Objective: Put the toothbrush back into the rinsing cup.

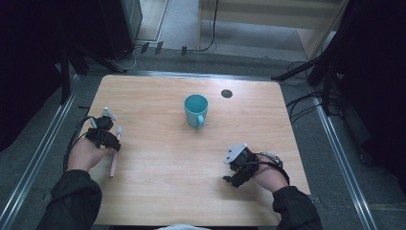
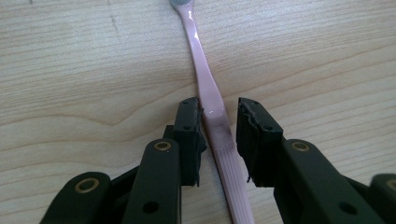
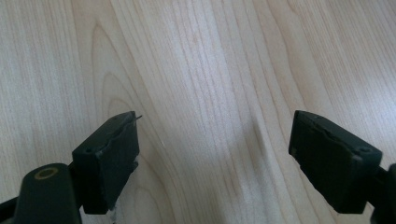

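Both forearms, in dark sleeves, come in from the near edge of the desk [image 1: 191, 172], spread well apart. The right hand [image 1: 268, 175] rests low on the desk at the near right and holds the right tool [image 3: 215, 154] released, its jaws wide apart over bare wood. The left hand [image 1: 85, 152] lies at the near left, angled toward the middle, and its left tool [image 2: 218, 135] points down at a pink toothbrush [image 2: 210, 98]. That tool's jaws straddle the handle, one at each side, with narrow gaps showing, so they are not clenched on it. The toothbrush lies flat on the desk, head away from the person. Farther back, near the middle, stands a teal mug [image 1: 196, 110], upright, handle toward the person. Beyond it, a dark round hole [image 1: 227, 93] sits in the desktop. No writing can be read.
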### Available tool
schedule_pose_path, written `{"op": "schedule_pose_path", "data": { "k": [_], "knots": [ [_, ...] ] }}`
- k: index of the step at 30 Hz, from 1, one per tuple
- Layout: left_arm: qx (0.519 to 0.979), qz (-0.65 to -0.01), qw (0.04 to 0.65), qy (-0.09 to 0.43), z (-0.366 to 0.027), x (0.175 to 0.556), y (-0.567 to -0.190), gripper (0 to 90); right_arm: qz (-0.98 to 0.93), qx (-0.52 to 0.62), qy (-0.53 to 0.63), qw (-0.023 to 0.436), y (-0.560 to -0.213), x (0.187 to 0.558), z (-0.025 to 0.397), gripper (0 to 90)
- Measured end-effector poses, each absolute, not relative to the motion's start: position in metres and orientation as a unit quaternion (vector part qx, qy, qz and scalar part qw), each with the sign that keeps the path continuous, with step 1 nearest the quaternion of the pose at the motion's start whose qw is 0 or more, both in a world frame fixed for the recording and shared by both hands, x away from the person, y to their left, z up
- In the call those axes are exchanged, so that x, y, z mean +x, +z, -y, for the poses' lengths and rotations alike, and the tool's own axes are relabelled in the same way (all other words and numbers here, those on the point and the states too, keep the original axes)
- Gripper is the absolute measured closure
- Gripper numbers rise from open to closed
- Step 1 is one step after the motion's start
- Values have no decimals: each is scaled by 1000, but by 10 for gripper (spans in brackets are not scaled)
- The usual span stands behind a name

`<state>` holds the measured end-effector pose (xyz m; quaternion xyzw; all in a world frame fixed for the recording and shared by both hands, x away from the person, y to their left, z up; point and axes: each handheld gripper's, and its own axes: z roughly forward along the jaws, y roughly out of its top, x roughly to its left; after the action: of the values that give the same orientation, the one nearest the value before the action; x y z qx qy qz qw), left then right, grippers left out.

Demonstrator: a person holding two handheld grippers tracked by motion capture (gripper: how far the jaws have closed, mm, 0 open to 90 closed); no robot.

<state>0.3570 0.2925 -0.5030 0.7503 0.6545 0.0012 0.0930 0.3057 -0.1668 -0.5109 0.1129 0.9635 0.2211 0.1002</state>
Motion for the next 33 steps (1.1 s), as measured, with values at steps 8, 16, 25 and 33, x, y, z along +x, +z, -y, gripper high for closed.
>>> {"op": "schedule_pose_path", "data": {
  "k": [8, 16, 25, 33],
  "knots": [
    [753, -654, 76, 7, -291, 358, -506, 716, -963, 114, 220, 102, -511, 305, 168, 161],
    [755, -653, 52, 23, -283, 356, -506, 766, -964, 111, 220, 100, -512, 306, 167, 161],
    [760, -648, 43, 32, -280, 356, -507, 781, -964, 109, 220, 100, -511, 306, 166, 162],
    [758, -650, 55, 20, -284, 356, -506, 786, -964, 106, 221, 100, -511, 306, 165, 161]
  ]
}}
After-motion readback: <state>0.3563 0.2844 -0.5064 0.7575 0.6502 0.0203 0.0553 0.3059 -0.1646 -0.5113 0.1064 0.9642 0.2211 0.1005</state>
